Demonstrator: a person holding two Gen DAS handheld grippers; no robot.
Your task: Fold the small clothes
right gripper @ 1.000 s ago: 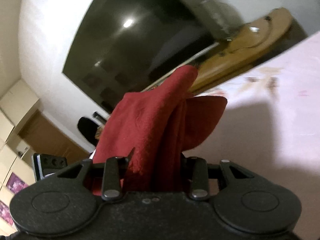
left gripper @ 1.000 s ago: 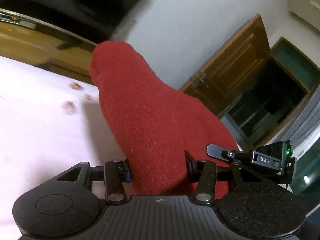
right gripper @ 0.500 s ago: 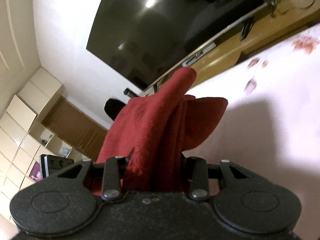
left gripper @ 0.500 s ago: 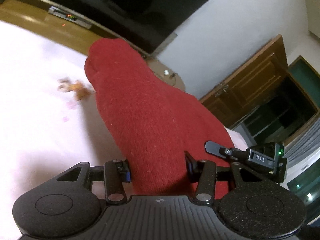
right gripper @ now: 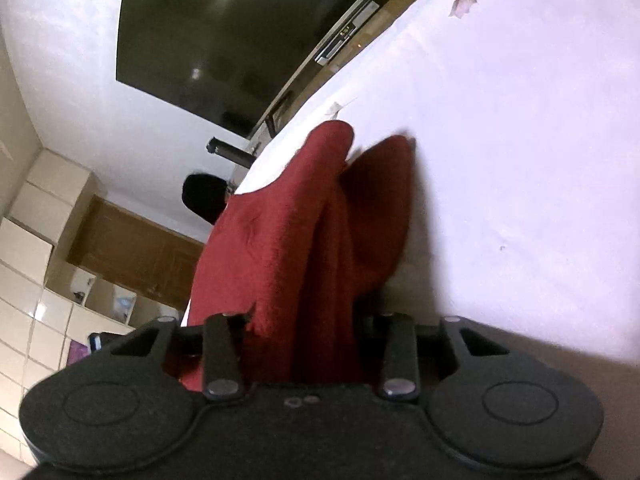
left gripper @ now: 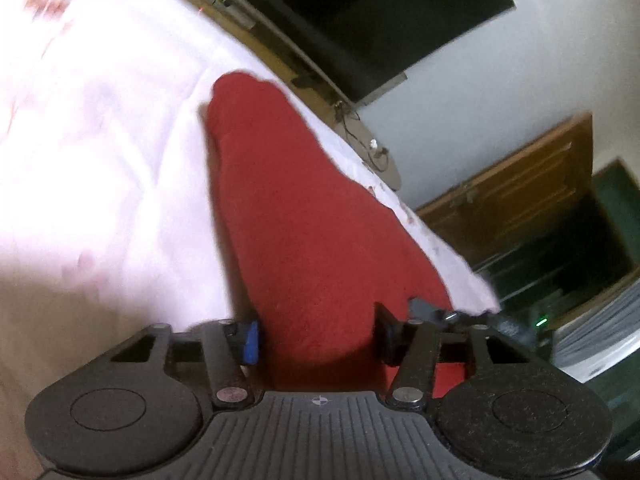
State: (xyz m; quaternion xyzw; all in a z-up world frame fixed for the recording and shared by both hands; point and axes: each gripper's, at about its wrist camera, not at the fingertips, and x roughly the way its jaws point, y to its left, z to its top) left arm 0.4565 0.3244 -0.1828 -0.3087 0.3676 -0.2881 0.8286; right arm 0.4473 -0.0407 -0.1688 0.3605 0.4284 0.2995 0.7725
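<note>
So the red knit garment (left gripper: 312, 232) is stretched out over the pale pink sheet (left gripper: 100, 140). Its far end looks like it's touching down on the sheet, and the near end runs back between the jaws of both claws. It's blurry, so don't quote me on the contact.

The left gripper (left gripper: 316, 336) has a flat, single-looking layer between its fingers. The right gripper (right gripper: 308, 332) has a bunched, doubled-over wad with a loose flap poking out toward the sheet side. Both sets of jaws have just been easing apart, sitting about mid-width with cloth between them. I honestly can't tell whether the pads are biting the fabric or just flanking it.

What I'd worry about:
- If one claw lets go before the other, that corner drops onto the sheet first and the fold edge lands crooked.
- The wad in the right claw is thick and uneven. It could snag on a pad and get dragged back off the sheet when the hand pulls away, undoing the fold.
- That loose flap could tuck under itself and leave a lump.
- Knit is clingy and floppy, so any sideways pull above the sheet skews the whole thing.

The TV (left gripper: 380, 12) beyond the sheet's far edge isn't in play.
</note>
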